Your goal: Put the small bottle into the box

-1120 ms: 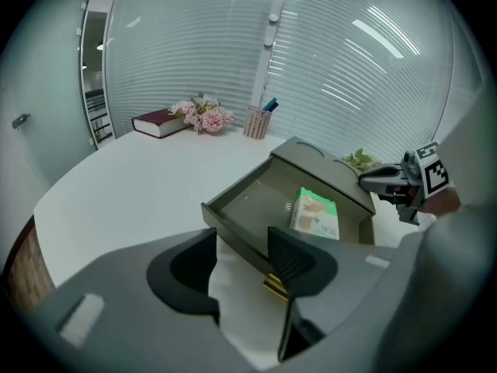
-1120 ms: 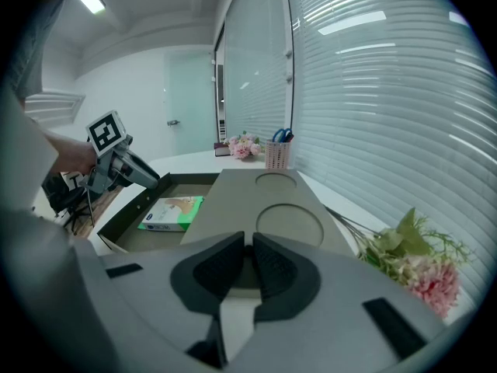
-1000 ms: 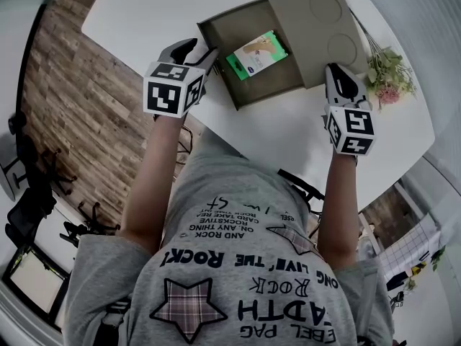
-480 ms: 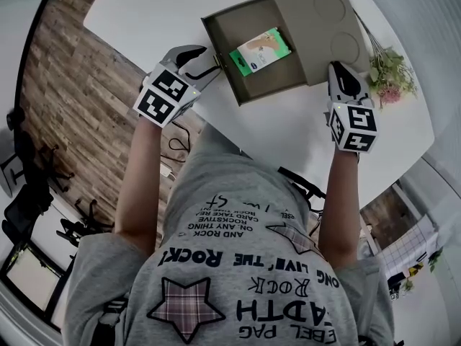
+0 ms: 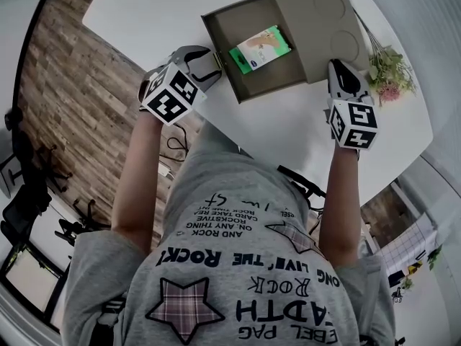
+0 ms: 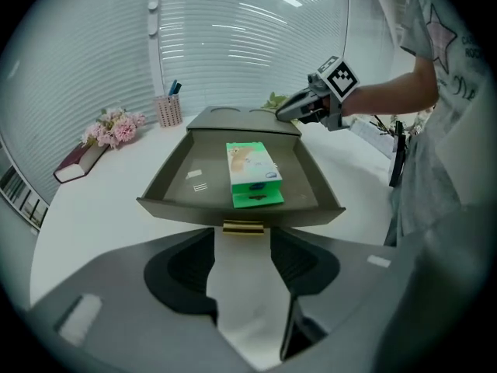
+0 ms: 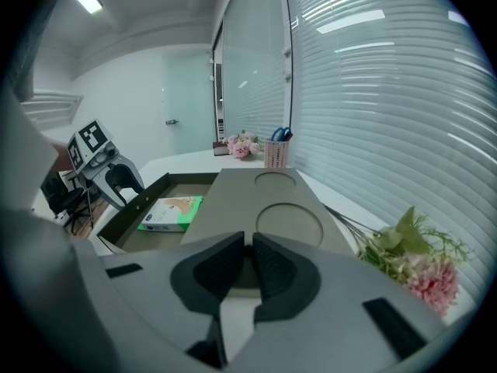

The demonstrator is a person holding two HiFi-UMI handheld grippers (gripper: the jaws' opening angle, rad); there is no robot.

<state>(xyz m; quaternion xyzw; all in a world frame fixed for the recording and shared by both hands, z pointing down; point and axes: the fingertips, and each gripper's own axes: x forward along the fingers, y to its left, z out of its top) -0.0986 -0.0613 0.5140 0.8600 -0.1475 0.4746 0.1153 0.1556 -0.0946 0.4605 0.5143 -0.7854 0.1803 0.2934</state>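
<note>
Overhead and tool-level views of a white bench (image 5: 155, 9) at which a person stands with one tool in each hand.

A grey-brown box (image 5: 328, 20) lies on the bench with its drawer (image 5: 234, 27) slid out toward the person's left. The box top bears two shallow round recesses. A green-and-white carton (image 5: 261, 47) lies flat on the drawer floor, roughly mid-drawer and apart from the drawer walls. It is the only thing resting in the drawer.

Left tool (image 6: 241, 249): jaws apart, with only bare bench surface between the pads. It faces the drawer's front wall squarely. The small brass handle (image 6: 243, 228) on that wall sits just beyond the fingertips, centred on the gap, and the jaws do not enclose it. The carton lies straight ahead of this tool, past the front wall, with its green end nearest the tool.

Right tool (image 7: 249, 264): jaws closed together, gripping nothing. It is held low at the near edge of the box top, in line with the two recesses. From this tool the carton lies ahead and to its left, down in the drawer and well apart from the jaws.

A spray of pink flowers (image 5: 389, 74) lies on the bench just beside the box, on the person's right. At the far end of the bench stand a pink pen cup (image 6: 166, 112) and a second bunch of flowers (image 6: 112, 126), which rests against a book (image 6: 76, 163).
</note>
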